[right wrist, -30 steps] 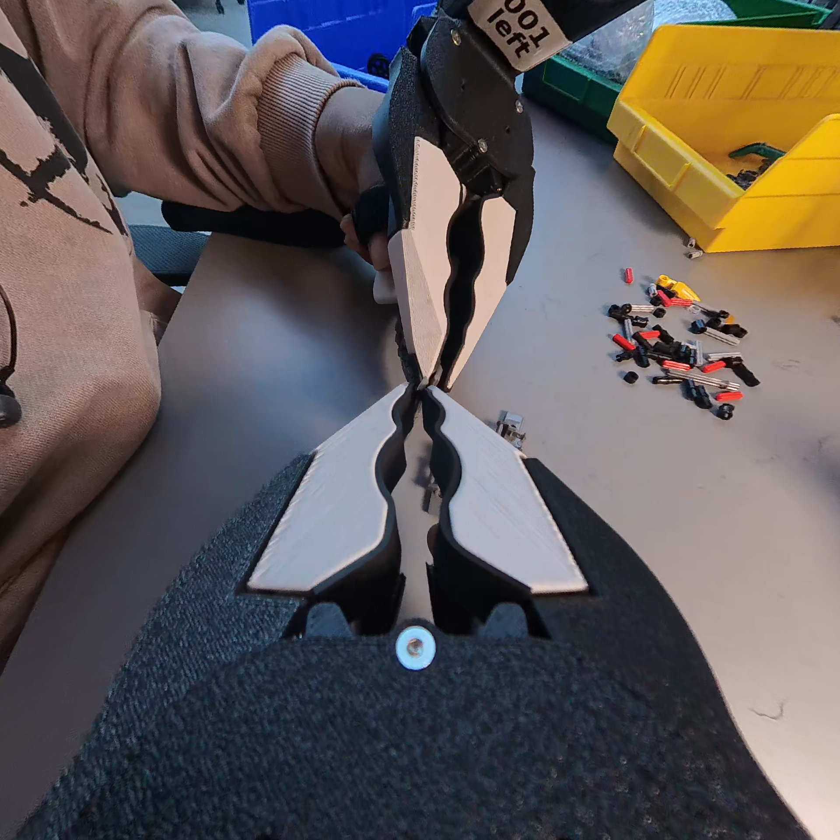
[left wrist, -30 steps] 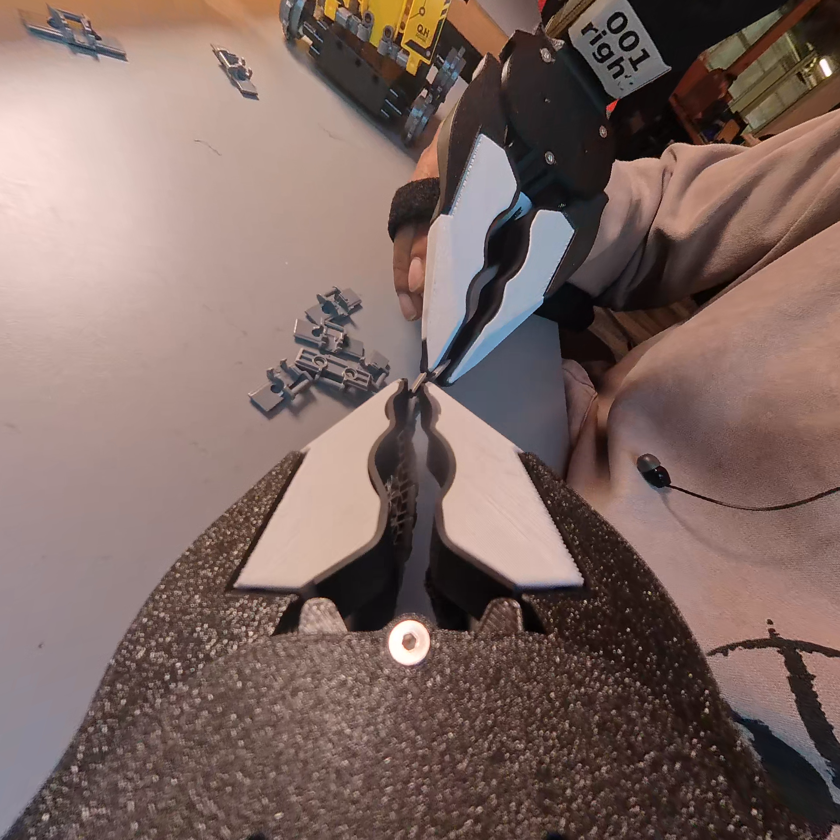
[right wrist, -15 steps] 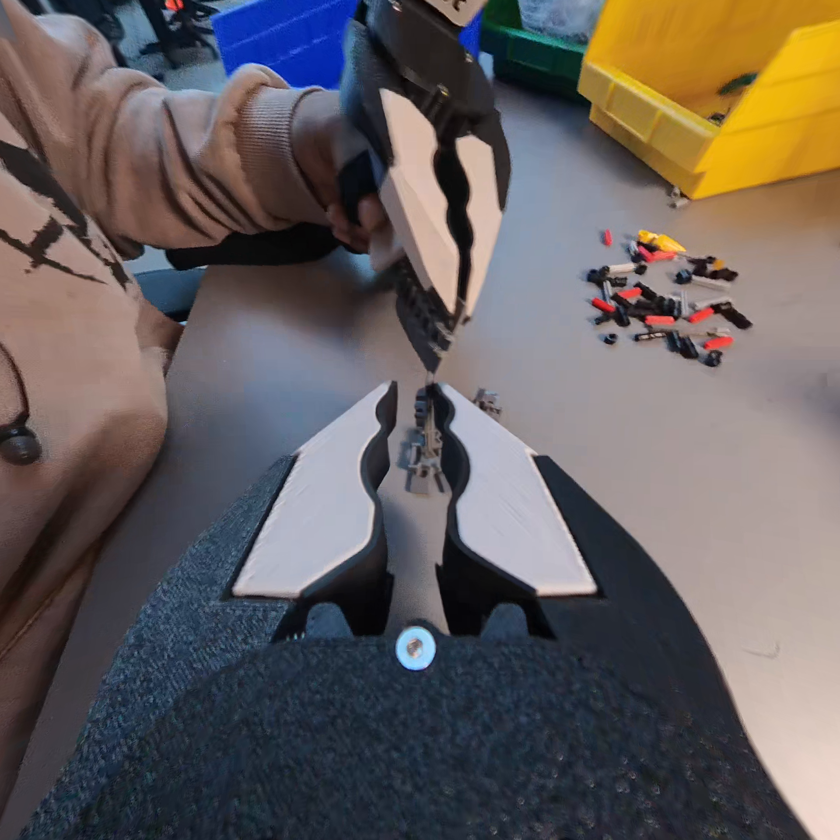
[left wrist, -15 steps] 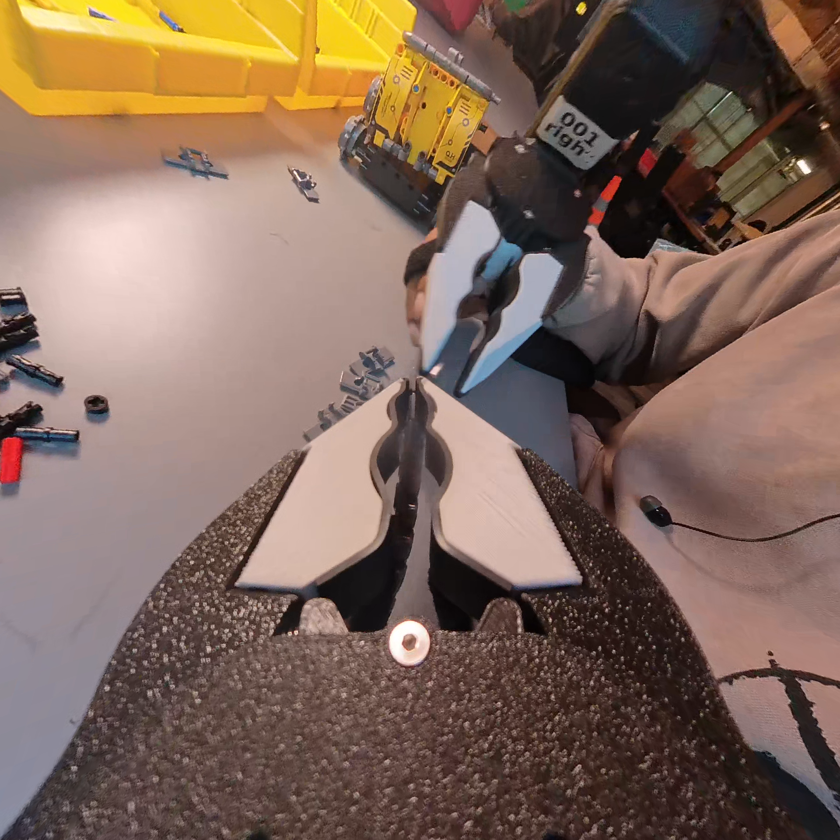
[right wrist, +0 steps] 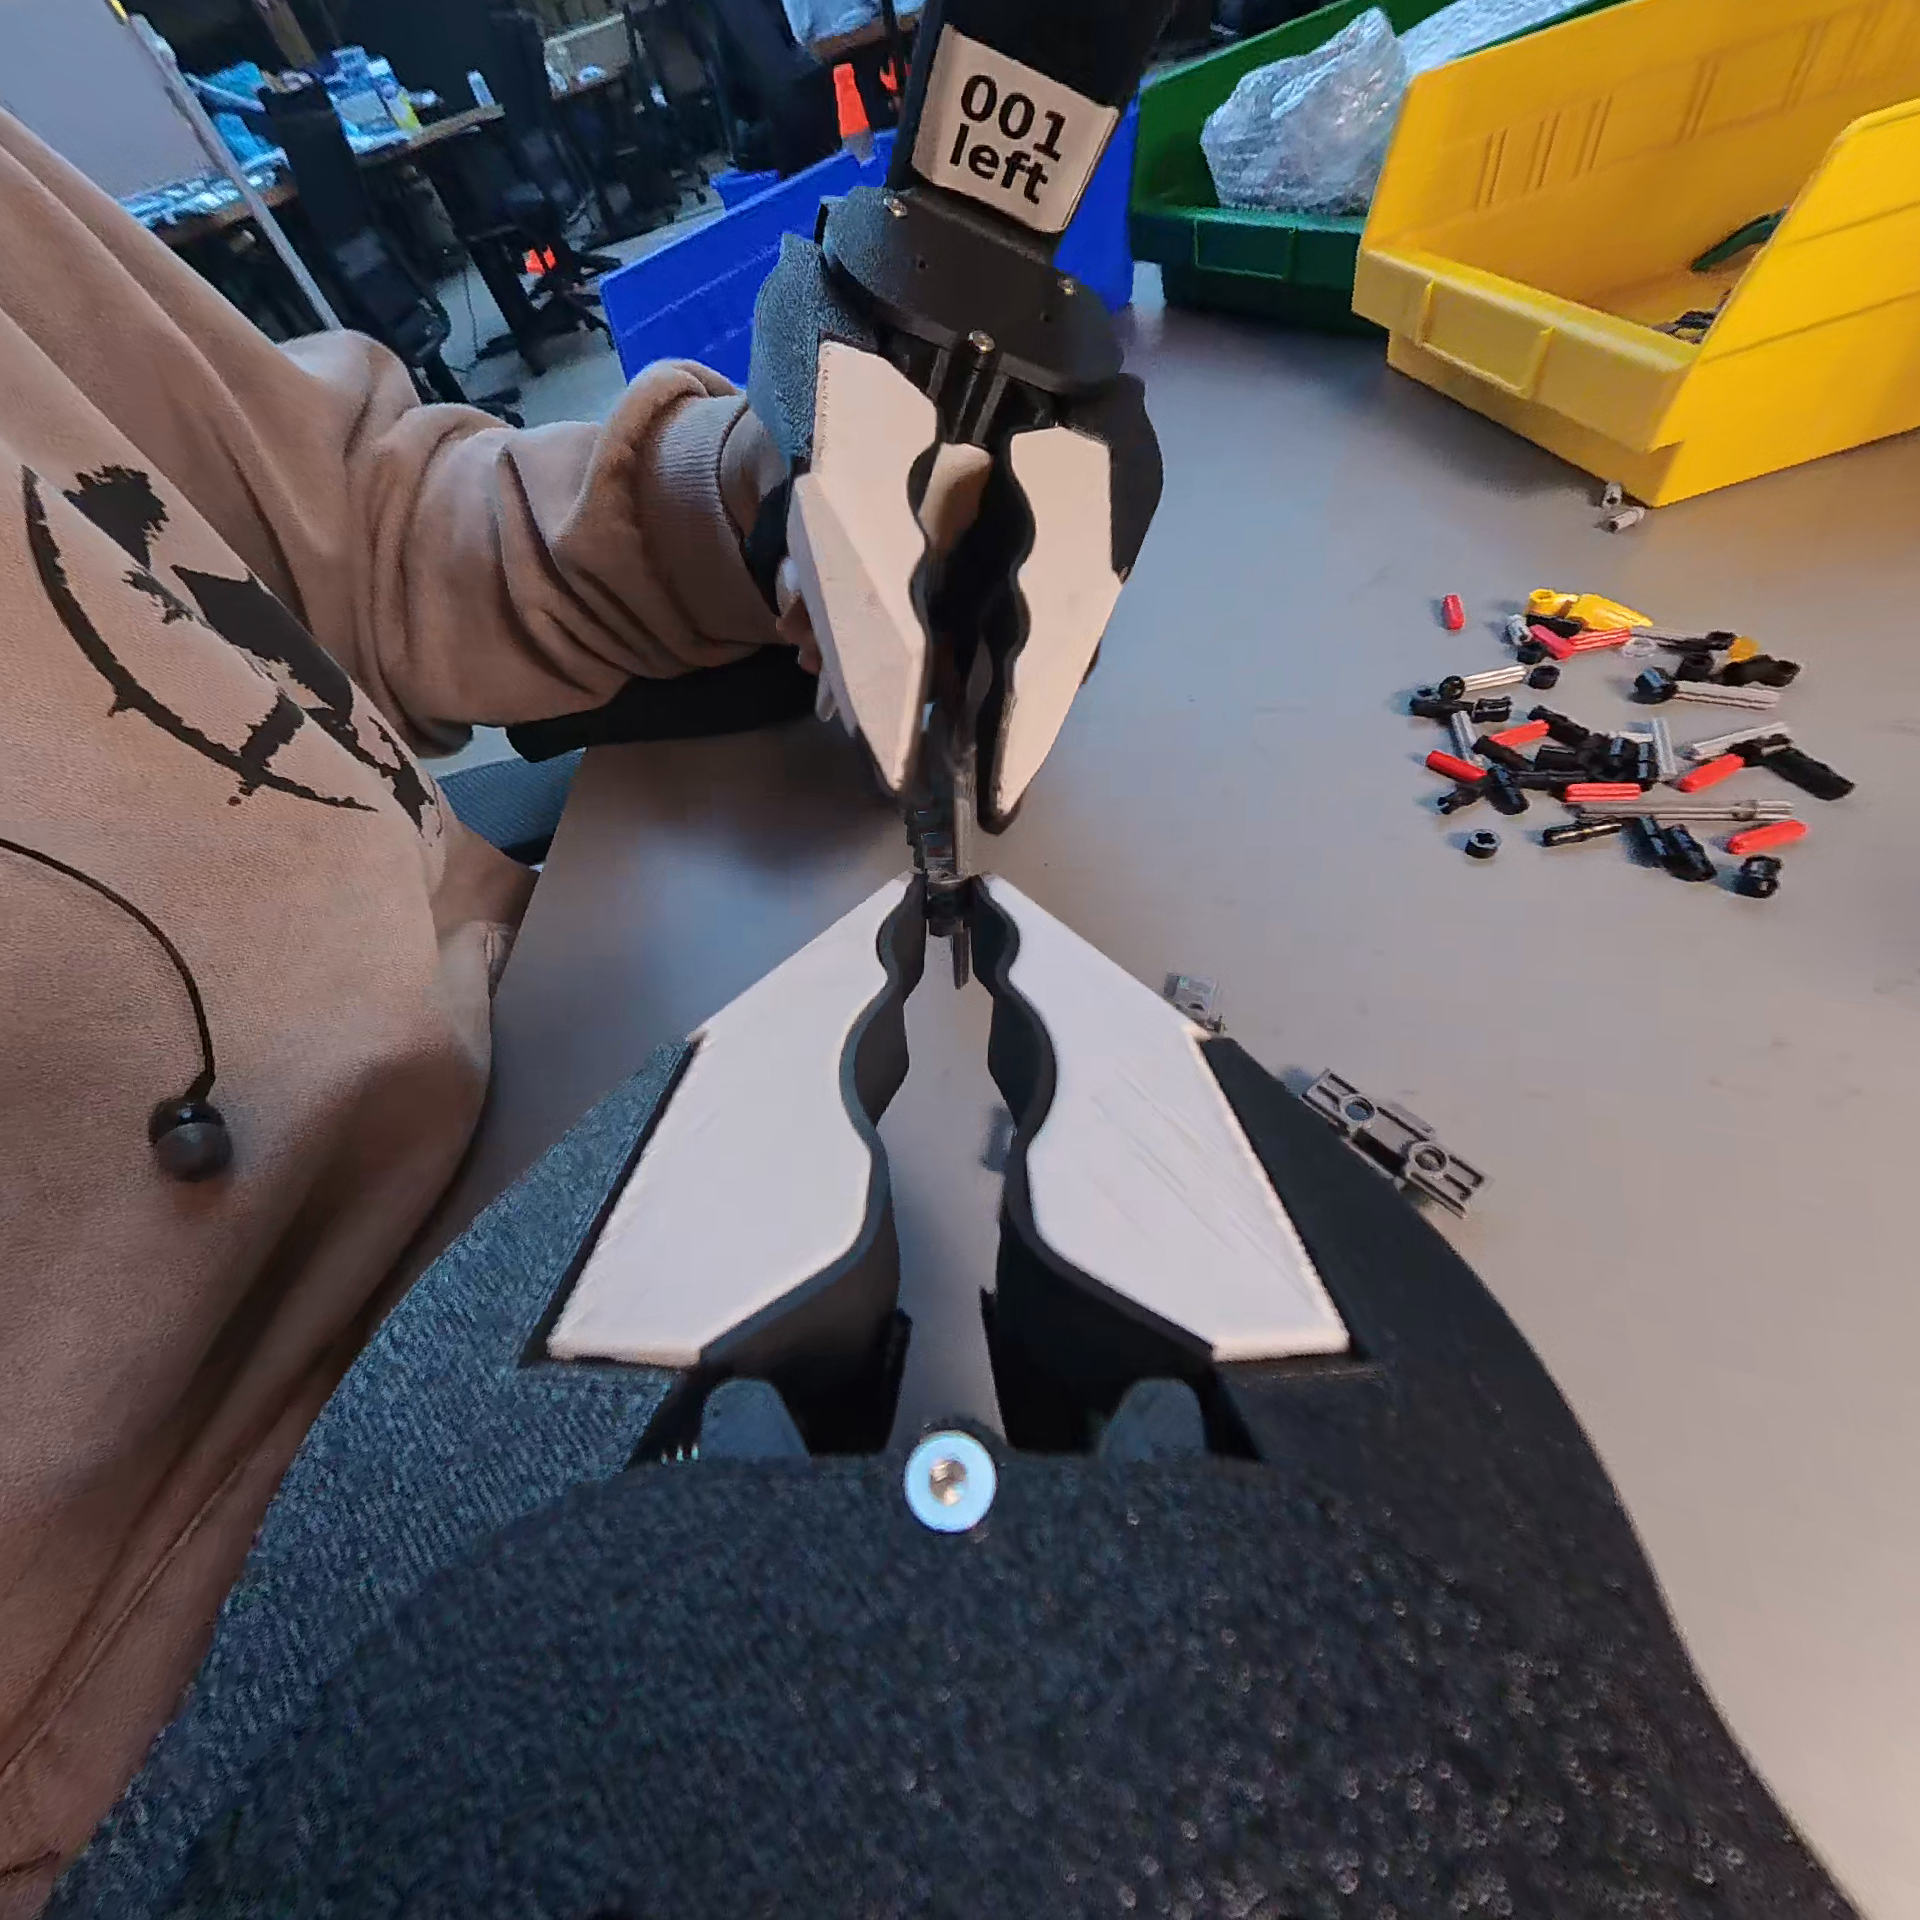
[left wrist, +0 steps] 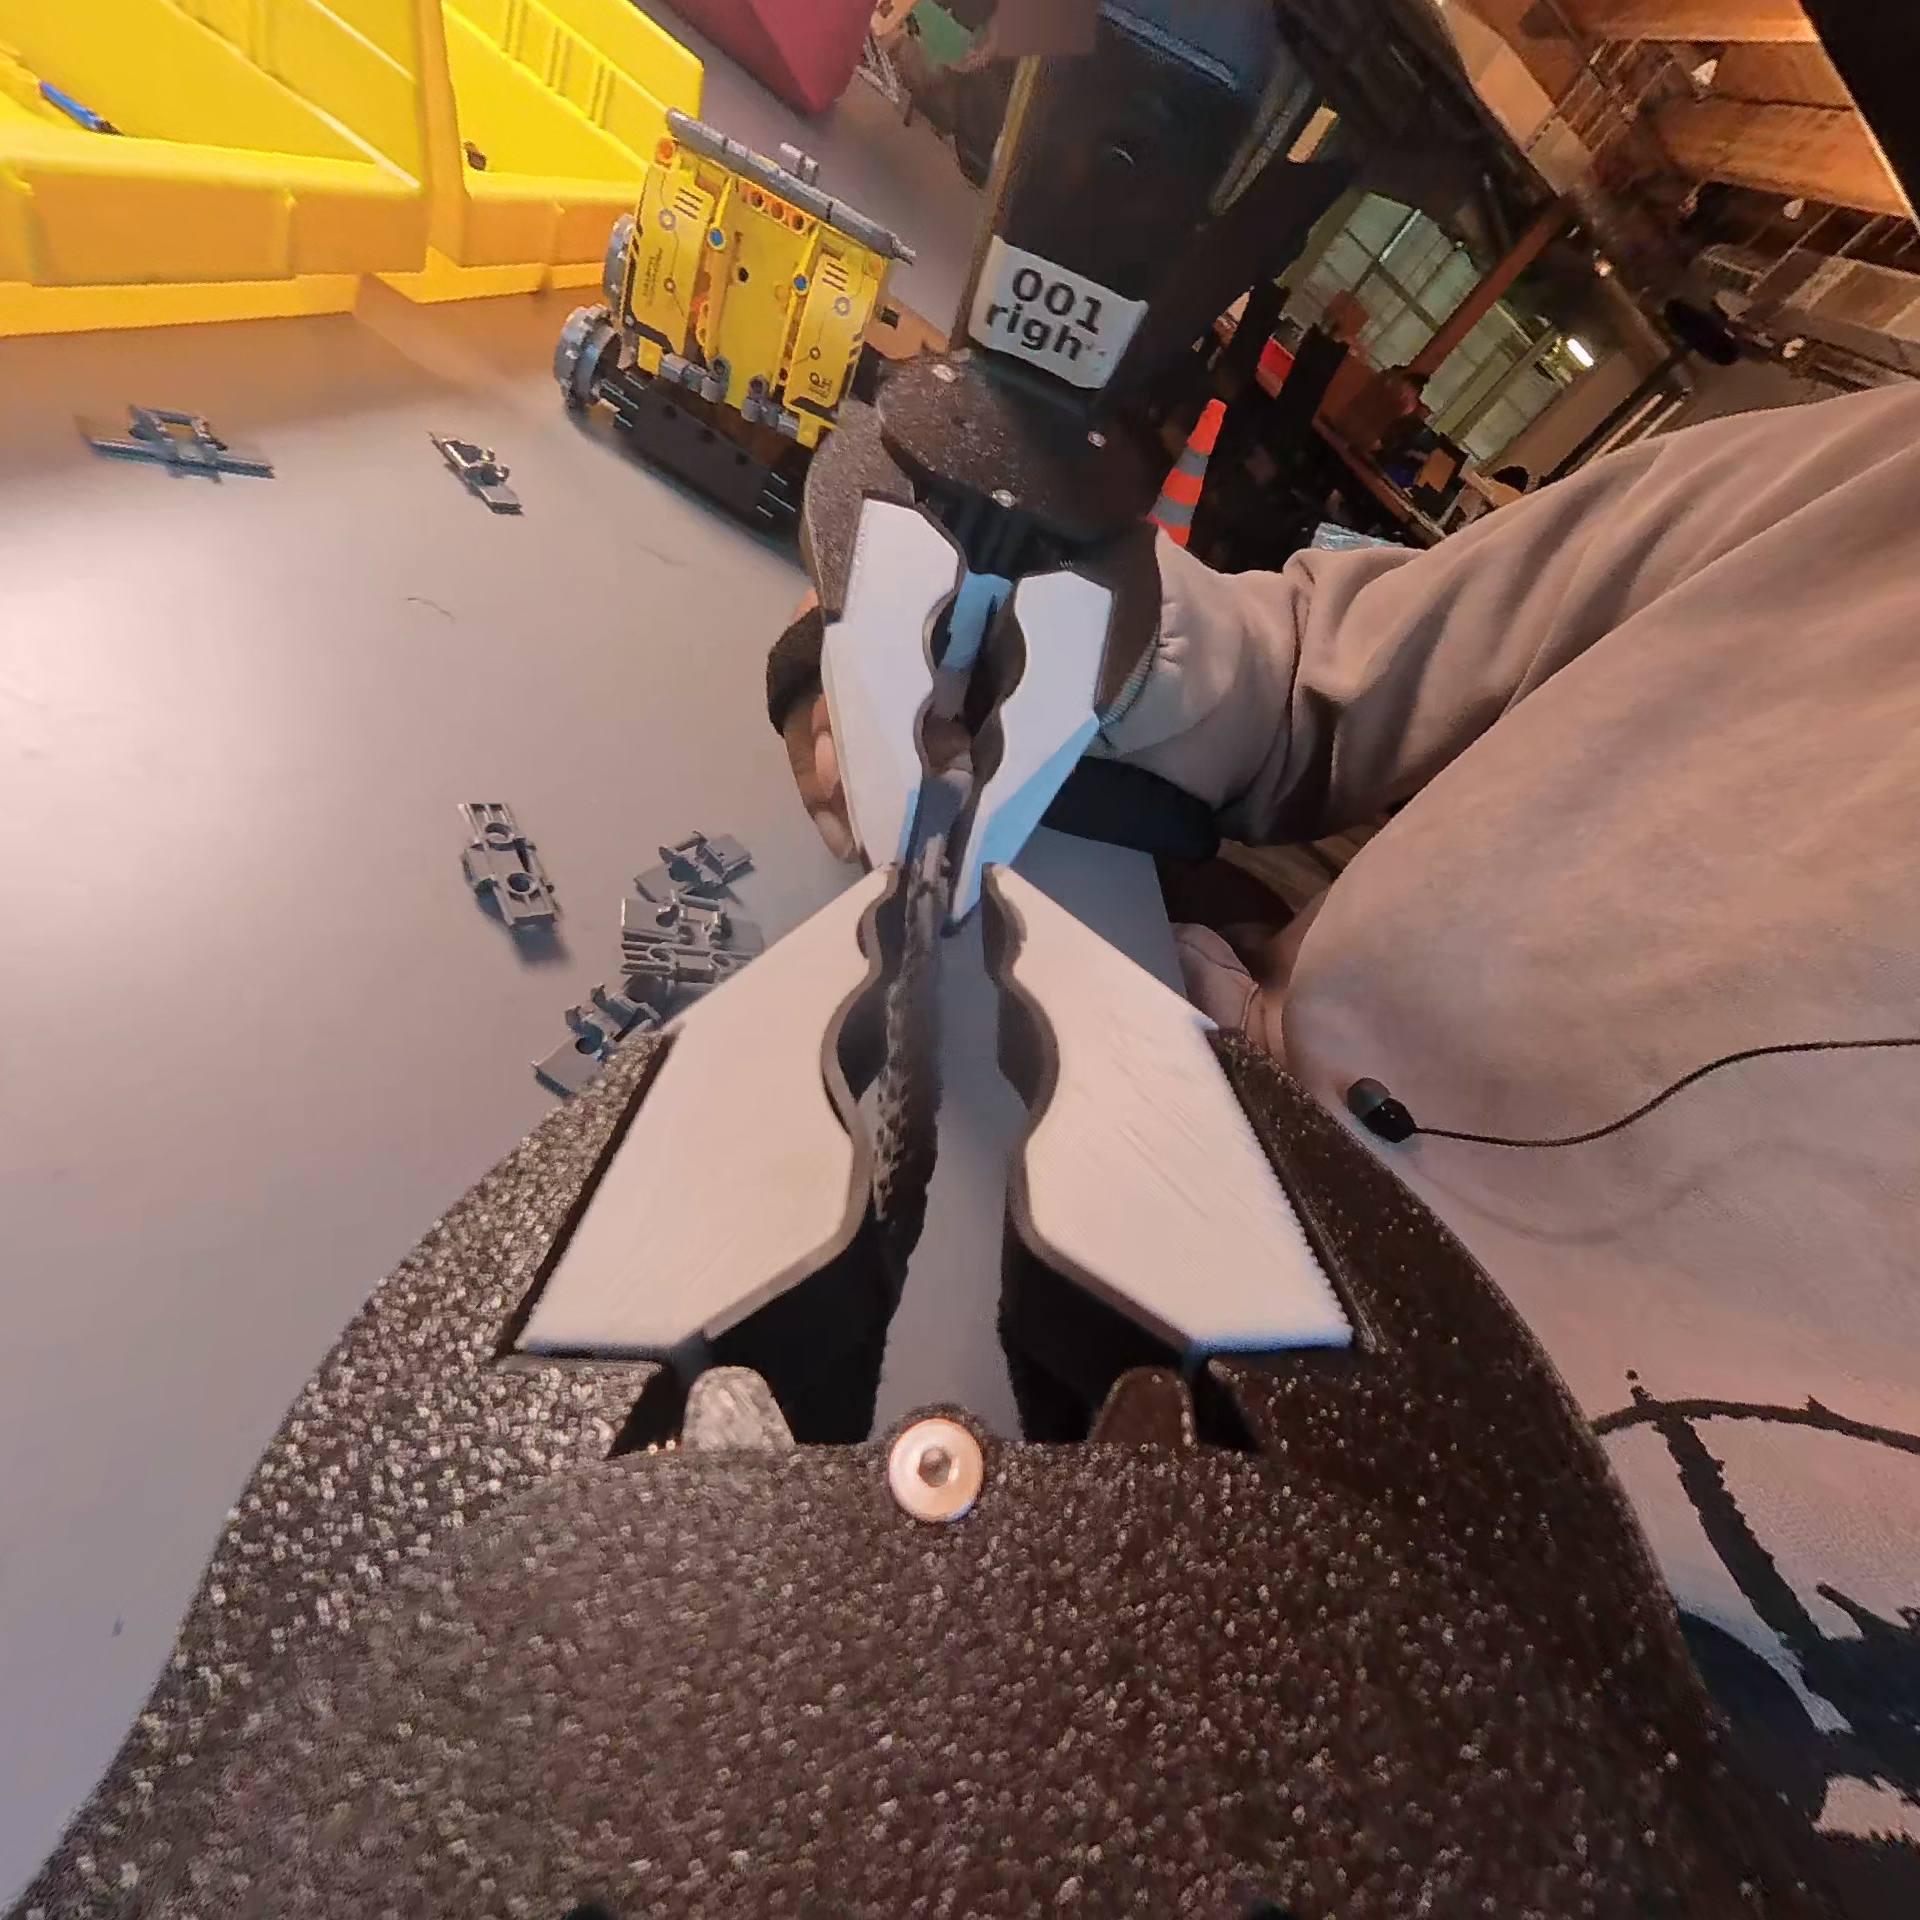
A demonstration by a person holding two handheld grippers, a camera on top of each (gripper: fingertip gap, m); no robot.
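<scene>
My left gripper [left wrist: 940, 883] is shut on a black toothed track strip [left wrist: 899, 1091] that runs along its left finger and out past the tips. My right gripper [right wrist: 948, 883] is shut on a small dark grey link piece [right wrist: 951, 925] at its tips. The two grippers meet tip to tip above the grey table [right wrist: 1299, 935]. The link piece touches the end of the strip [right wrist: 940, 810], which hangs out of the left gripper [right wrist: 951, 805]. In the left wrist view the right gripper [left wrist: 923, 885] points down at the strip's end. A hand holds each gripper.
Several loose grey links [left wrist: 675, 925] lie left of the grippers, and one [right wrist: 1392, 1138] lies by my right finger. A pile of red and black pins [right wrist: 1621, 727] lies to the right. Yellow bins [right wrist: 1558, 312], a yellow-black model [left wrist: 738, 301] and the person's torso [left wrist: 1558, 831] surround the workspace. My two grippers' fingertips are within a few centimetres of each other. The yellow-black model [left wrist: 738, 301] is about 30 cm from both grippers' fingertips.
Half a second ago the grippers were apart and my right gripper was open over a link on the table. Now it is shut on the link and the tips meet again.
</scene>
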